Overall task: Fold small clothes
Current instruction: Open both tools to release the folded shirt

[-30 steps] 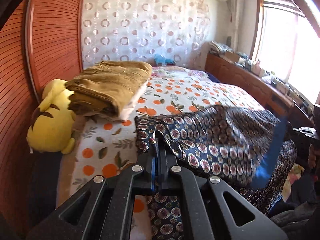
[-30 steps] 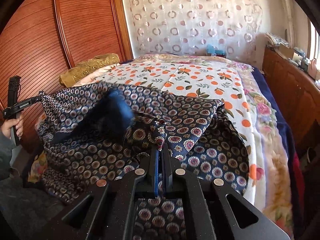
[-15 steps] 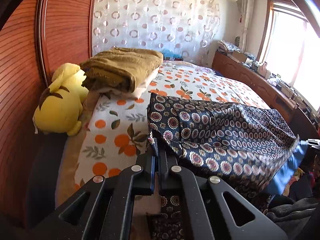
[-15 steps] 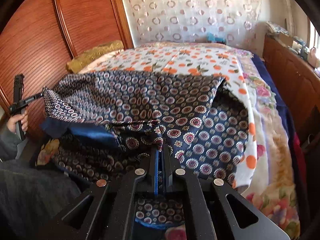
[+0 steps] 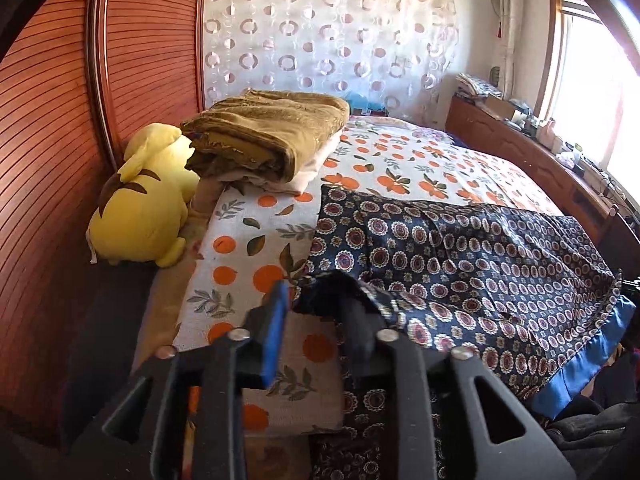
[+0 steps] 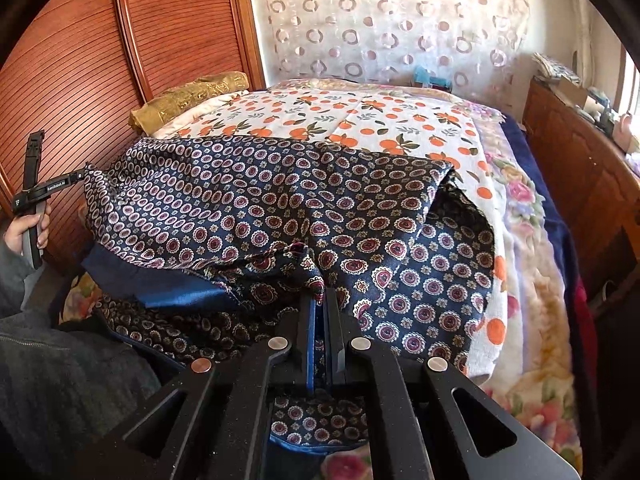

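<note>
A navy garment with a round medallion print and a blue satin hem (image 5: 472,256) lies spread across the near end of the bed (image 5: 400,160); it also shows in the right wrist view (image 6: 280,208). My left gripper (image 5: 316,300) is open at the garment's near left corner, and the cloth edge drapes over its right finger. My right gripper (image 6: 319,300) is shut on a pinched fold of the garment at the near edge. The left gripper also shows at far left in the right wrist view (image 6: 36,200).
A folded olive blanket (image 5: 268,132) and a yellow plush toy (image 5: 140,204) sit at the bed's left side by the wooden wardrobe (image 5: 52,120). A wooden cabinet (image 5: 540,152) with clutter runs along the right. The bedsheet has an orange print.
The garment has been laid down flat onto the bed. My left gripper has opened and let go of its corner. My right gripper stays shut on the cloth.
</note>
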Available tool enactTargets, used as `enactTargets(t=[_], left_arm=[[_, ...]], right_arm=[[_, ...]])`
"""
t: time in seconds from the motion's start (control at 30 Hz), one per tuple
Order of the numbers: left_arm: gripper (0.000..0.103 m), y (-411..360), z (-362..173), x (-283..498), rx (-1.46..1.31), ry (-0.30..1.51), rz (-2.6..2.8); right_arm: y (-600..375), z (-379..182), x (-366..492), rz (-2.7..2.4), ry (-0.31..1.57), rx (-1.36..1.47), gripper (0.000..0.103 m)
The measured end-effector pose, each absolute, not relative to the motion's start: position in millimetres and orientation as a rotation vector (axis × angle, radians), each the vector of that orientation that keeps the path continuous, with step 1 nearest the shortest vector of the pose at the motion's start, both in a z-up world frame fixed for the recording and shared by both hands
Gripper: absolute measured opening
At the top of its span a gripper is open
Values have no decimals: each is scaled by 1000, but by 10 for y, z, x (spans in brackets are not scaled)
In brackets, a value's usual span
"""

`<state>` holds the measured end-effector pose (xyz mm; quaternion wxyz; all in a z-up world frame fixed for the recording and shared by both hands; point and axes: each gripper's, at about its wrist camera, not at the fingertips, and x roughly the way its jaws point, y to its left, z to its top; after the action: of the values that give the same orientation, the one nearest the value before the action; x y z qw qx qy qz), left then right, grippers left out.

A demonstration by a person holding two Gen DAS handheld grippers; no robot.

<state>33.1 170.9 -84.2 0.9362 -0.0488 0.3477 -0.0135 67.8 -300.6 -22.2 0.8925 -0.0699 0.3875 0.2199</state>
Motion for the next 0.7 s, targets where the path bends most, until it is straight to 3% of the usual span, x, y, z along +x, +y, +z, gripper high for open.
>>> enactTargets(t=[0.07,0.17,0.27,0.47,0.53,0.6,0.7], left_arm=[[46,1737,-830,333,-108,711,-26],[48,1771,-787,328,-120,707,-16],[80,1764,-752,324,-123,695,-34],[80,1623,-727,466,-91,698,-82],[80,1593,-728,555,-87,709,-90],[80,1578,-715,657,-82,723,-88],[80,1590,-608,737,-69,703,-80]], right_arm=[[-3026,-177,665,448,802,-140,5],[-3073,-84,631,439,774,-141,11],[-3159,-13,632,405,750,-136,24],[-3301,-7,899,347,712,-115,38],[-3338,-38,1077,327,703,-80,56],[-3360,-68,1267,320,684,-41,63],[-3331,-172,1570,294,706,-34,64]])
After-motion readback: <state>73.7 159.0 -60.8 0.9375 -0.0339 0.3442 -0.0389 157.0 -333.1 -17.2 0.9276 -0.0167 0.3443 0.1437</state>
